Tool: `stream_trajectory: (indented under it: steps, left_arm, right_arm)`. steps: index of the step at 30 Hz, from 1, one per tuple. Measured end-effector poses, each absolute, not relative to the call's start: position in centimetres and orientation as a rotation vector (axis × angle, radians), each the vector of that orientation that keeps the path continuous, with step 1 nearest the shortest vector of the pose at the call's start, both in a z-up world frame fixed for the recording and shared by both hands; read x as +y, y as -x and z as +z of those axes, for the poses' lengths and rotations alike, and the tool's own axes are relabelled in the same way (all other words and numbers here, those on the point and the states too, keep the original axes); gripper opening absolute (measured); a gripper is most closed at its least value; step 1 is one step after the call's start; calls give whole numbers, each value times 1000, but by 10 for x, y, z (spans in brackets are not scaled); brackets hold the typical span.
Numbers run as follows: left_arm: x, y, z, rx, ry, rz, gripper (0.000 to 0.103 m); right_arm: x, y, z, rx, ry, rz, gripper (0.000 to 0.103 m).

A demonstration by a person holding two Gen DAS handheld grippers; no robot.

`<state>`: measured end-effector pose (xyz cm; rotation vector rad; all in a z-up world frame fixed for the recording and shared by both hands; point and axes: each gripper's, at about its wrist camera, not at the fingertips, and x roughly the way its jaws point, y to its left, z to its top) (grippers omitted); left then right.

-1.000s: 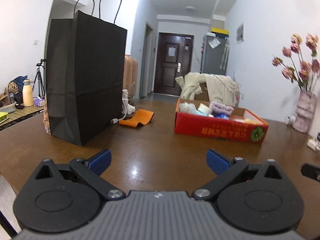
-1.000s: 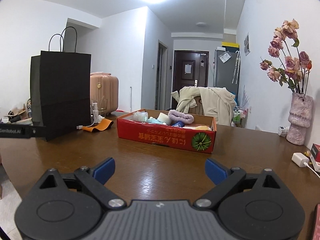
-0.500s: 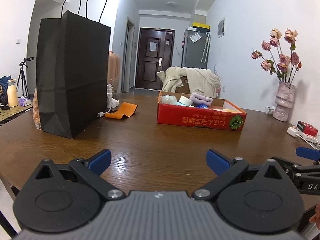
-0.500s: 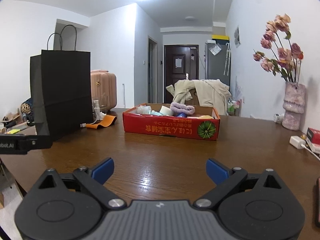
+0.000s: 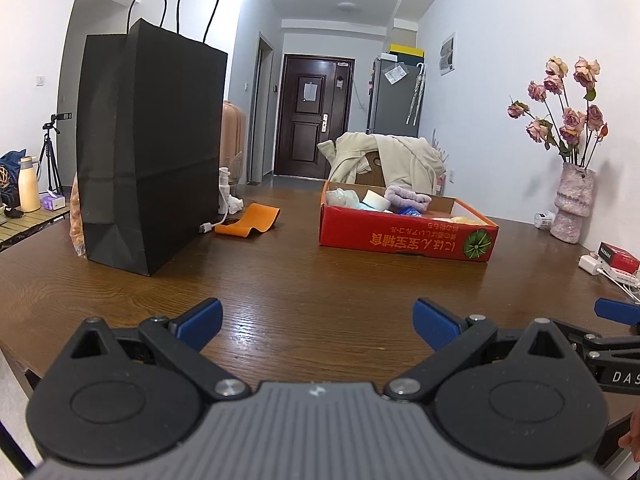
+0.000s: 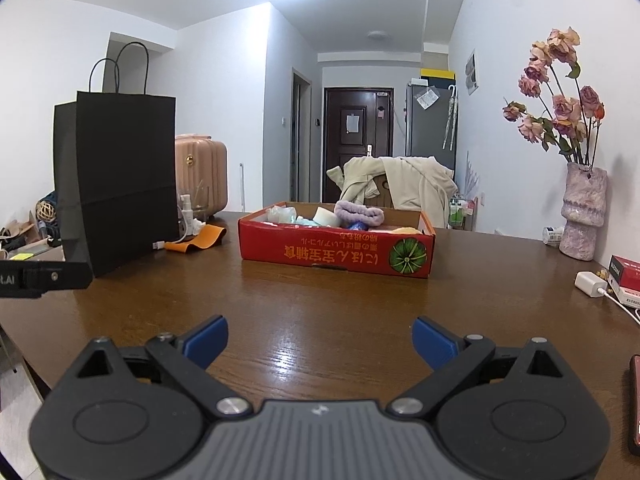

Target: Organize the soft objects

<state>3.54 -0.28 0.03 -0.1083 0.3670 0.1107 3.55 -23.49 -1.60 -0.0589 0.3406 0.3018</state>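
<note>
- The left tongs (image 5: 316,322) and the right tongs (image 6: 320,338) both hang low over the near edge of the brown surface (image 5: 320,276), released, blue pads spread wide with nothing between them.
- Well ahead stands a red box (image 6: 336,254) holding the soft things: a purple rolled cloth (image 6: 358,214), a pale sponge-like block (image 6: 326,216) and a crinkled whitish bundle (image 6: 280,214).
- An orange strip (image 5: 248,222) lies loose between the box and a tall black paper bag (image 5: 148,160).
- The scene fits both a sorting about to be made and one already made; the pictures do not settle which.
- The box floor and the bag's inside are hidden; the yellow item at the box's right end is hard to make out.
</note>
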Motion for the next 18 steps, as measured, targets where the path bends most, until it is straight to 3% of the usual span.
stream_trajectory:
  steps: [18]
  left_arm:
    - [-3, -36, 0, 364, 106, 113, 103]
  right_arm:
    - [-239, -34, -18, 340, 52, 298, 99]
